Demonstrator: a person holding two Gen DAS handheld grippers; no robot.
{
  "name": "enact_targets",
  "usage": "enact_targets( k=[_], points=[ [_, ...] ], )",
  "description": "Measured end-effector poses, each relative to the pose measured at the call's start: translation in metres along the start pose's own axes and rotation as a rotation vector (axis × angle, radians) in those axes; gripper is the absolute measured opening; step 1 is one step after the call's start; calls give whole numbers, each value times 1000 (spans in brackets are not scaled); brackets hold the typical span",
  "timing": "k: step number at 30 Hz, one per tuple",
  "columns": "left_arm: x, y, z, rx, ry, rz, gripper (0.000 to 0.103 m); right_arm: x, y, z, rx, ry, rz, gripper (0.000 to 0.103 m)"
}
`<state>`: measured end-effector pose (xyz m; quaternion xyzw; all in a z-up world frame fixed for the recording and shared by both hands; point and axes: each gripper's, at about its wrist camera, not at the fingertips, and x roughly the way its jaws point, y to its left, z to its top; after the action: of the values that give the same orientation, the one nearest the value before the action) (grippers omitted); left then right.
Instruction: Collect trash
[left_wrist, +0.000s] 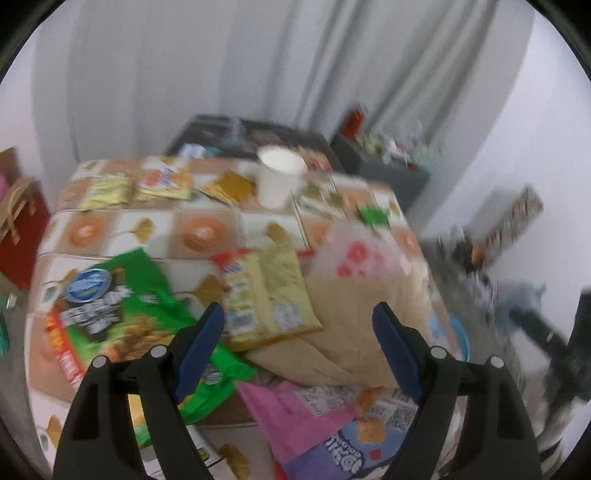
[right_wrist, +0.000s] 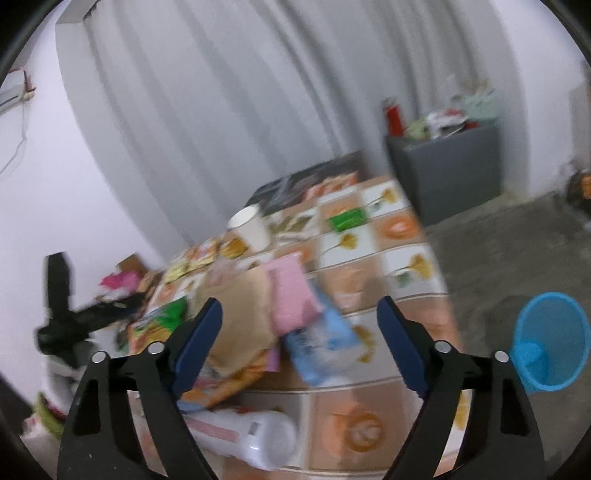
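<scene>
A table with a patterned cloth (left_wrist: 207, 229) holds scattered trash: a green snack bag (left_wrist: 122, 302), a yellow wrapper (left_wrist: 266, 295), a tan paper bag (left_wrist: 362, 317), a pink and purple packet (left_wrist: 317, 417) and a white paper cup (left_wrist: 277, 177). My left gripper (left_wrist: 299, 325) is open and empty above the yellow wrapper and tan bag. My right gripper (right_wrist: 299, 317) is open and empty over the tan bag (right_wrist: 240, 314), a pink packet (right_wrist: 291, 291) and a light blue packet (right_wrist: 321, 343). A white bottle (right_wrist: 251, 439) lies near the table's front edge. A blue wastebasket (right_wrist: 550, 343) stands on the floor to the right.
A dark grey bin (right_wrist: 447, 173) full of clutter stands by the curtain. A red gift bag (left_wrist: 18, 229) is left of the table. Small wrappers (left_wrist: 162, 184) and a green packet (right_wrist: 347, 219) lie at the far end. Dark equipment (left_wrist: 546, 325) sits on the floor at right.
</scene>
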<state>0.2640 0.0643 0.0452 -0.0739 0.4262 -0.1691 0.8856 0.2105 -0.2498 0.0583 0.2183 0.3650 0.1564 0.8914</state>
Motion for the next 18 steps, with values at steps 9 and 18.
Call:
enact_targets(
  k=[9,18],
  points=[
    [73,0,0,68,186,112,79,68,17,8,21,259,119,58],
    [89,4,-1,69,229,104,51,90,13,11,20,347,116,51]
  ],
)
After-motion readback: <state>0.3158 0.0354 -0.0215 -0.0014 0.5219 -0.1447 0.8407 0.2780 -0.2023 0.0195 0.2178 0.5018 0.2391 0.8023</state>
